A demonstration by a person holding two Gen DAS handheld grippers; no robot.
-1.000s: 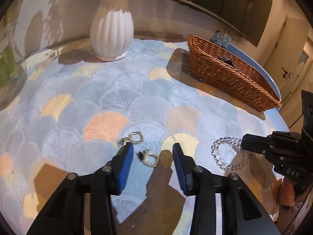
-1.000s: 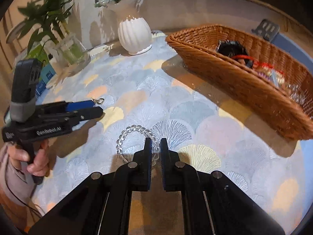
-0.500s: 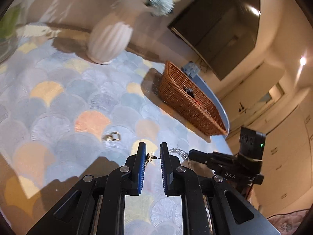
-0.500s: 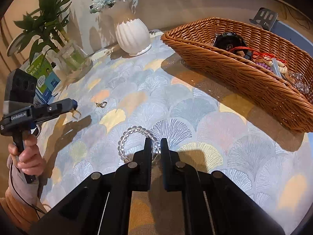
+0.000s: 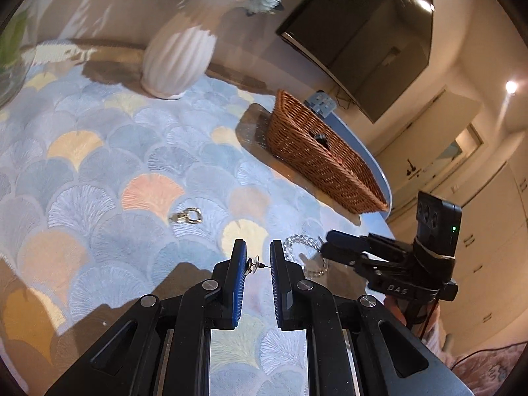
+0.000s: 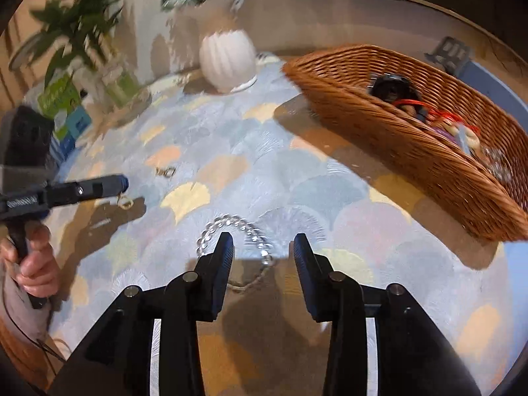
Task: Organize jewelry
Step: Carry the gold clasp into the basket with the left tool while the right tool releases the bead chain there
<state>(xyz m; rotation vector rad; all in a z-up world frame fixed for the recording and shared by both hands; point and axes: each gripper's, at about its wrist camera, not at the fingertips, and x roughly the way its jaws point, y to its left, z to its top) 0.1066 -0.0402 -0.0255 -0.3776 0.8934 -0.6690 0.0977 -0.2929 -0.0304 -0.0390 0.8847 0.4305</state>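
My left gripper (image 5: 258, 257) pinches a small gold stud earring (image 5: 252, 263) between its blue pads, post lying crosswise in the narrow gap, lifted off the cloth. Its twin, a gold loop-shaped earring (image 5: 189, 216), lies alone on the scallop-patterned pastel tablecloth (image 5: 99, 165), farther left. My left hand (image 6: 34, 264) grips the handle from below, barrel roughly level. My right gripper (image 6: 263, 247) has just been opening: its jaws stand apart, astride a clear-bead bracelet (image 6: 231, 224) that lies on the cloth, pads off it; a thin chain trails from the beads toward me. To the right stands the brown woven wicker basket (image 6: 379, 125). Only the right view shows its contents: a black round piece, red cord, pale beads. Only the left view shows the earring's post.
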